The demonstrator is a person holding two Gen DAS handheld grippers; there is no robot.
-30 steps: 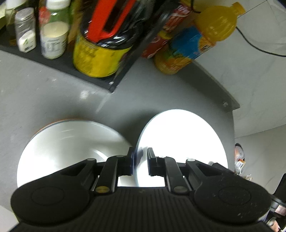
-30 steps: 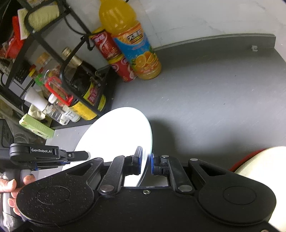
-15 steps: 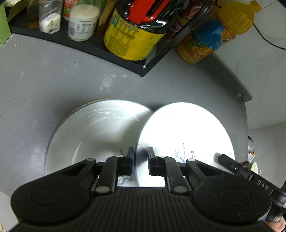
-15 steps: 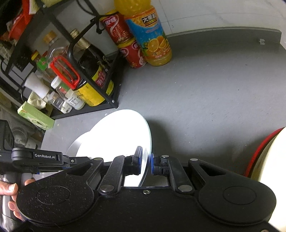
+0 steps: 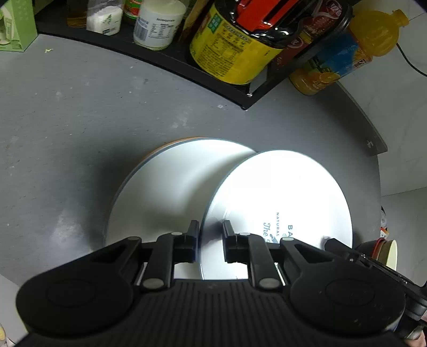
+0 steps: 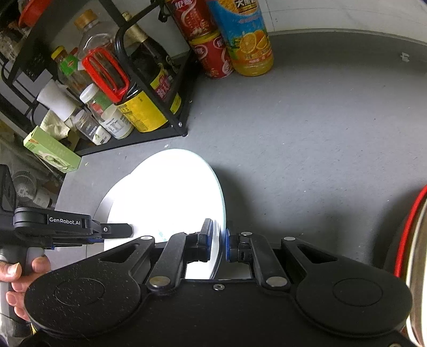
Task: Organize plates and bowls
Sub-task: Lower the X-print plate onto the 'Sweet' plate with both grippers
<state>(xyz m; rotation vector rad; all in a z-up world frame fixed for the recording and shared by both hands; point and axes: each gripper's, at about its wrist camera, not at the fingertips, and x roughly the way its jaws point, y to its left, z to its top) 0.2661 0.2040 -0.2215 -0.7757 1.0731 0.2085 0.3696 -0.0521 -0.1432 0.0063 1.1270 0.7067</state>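
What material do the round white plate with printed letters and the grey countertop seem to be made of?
Round white plate with printed letters: probably glazed ceramic; it reflects light brightly and has a thin hard rim. Grey countertop: perhaps matte stone or laminate; dull, faintly speckled surface.

Grey countertop (image 6: 307,138), speckled, with raised back edge; black wire rack (image 6: 170,112) of bottles and jars at the rear; pale tiled wall (image 6: 333,13) behind; bright overhead glare.
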